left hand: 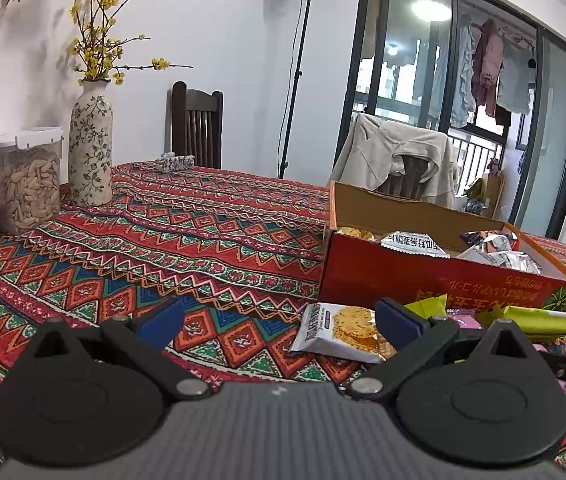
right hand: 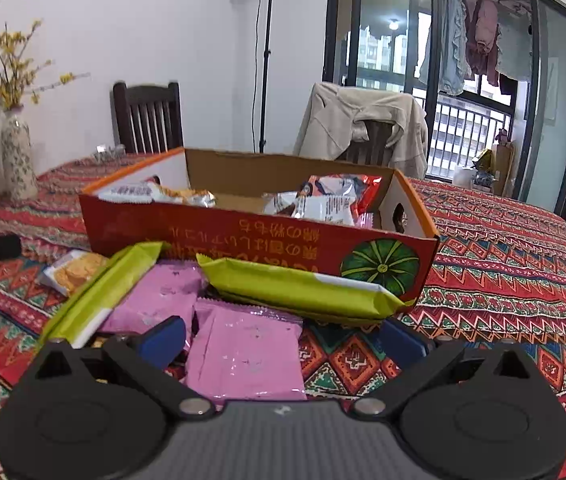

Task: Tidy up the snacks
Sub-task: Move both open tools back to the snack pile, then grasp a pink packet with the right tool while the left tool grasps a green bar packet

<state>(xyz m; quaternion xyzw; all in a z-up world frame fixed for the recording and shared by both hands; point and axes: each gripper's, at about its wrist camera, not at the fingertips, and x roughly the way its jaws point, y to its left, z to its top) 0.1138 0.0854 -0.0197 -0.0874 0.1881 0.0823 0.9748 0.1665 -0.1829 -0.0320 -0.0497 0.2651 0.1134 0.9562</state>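
Observation:
A red cardboard box [left hand: 435,276] [right hand: 219,236] stands on the patterned tablecloth and holds several snack packets. In front of it lie loose snacks: a white cracker packet [left hand: 339,330] [right hand: 71,272], green bars [right hand: 299,290] [right hand: 99,296] [left hand: 535,318] and pink packets [right hand: 243,352] [right hand: 159,296]. My left gripper [left hand: 279,320] is open and empty, with the cracker packet just inside its right finger. My right gripper [right hand: 283,340] is open and empty, low over the near pink packet.
A flowered vase [left hand: 90,144] with yellow blossoms and a clear jar of nuts [left hand: 19,184] stand at the table's left. Two chairs [left hand: 197,124] [right hand: 367,132] stand behind the table, one draped with a beige jacket. A lamp stand [left hand: 295,76] is by the wall.

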